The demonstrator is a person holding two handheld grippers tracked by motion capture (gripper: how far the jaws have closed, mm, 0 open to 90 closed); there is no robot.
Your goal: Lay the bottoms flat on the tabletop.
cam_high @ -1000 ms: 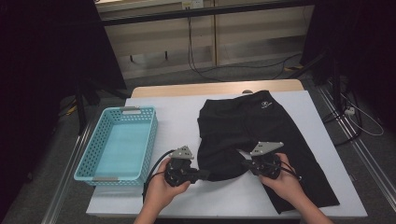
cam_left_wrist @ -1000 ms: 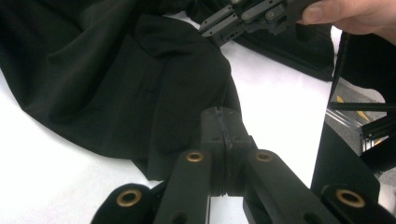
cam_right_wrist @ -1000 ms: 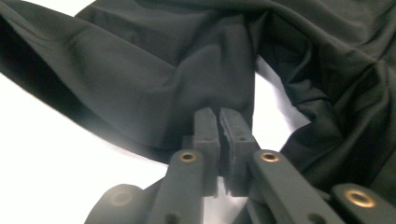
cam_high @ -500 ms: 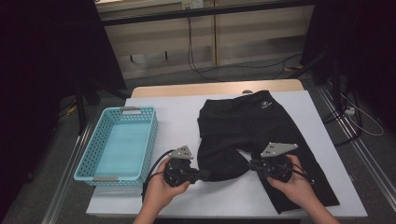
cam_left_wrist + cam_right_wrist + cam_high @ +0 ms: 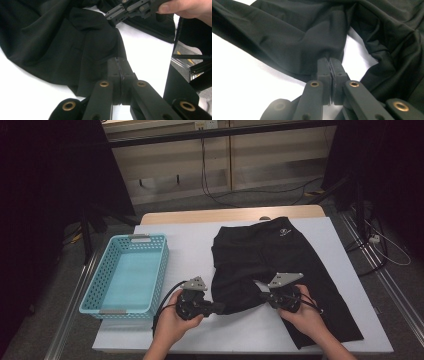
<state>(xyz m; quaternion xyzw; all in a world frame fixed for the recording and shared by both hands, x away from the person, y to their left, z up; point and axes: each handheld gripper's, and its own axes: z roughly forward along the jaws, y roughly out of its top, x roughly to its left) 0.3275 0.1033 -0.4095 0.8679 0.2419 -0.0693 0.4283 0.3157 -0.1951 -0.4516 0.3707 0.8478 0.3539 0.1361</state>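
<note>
Soft, matte black trousers (image 5: pixel 280 257) lie creased on the smooth white table (image 5: pixel 190 237), one leg bunched into rounded folds between the two tools. The left gripper (image 5: pixel 220 308) has its jaws pinched together on the hem of that folded leg, cloth just ahead of its pads. The right gripper (image 5: pixel 261 297) has just snapped closed; its jaws clamp the same fold's opposite edge. Off to the left gripper's outer side sits a turquoise perforated plastic basket (image 5: pixel 95 287), rectangular, nothing inside it.
</note>
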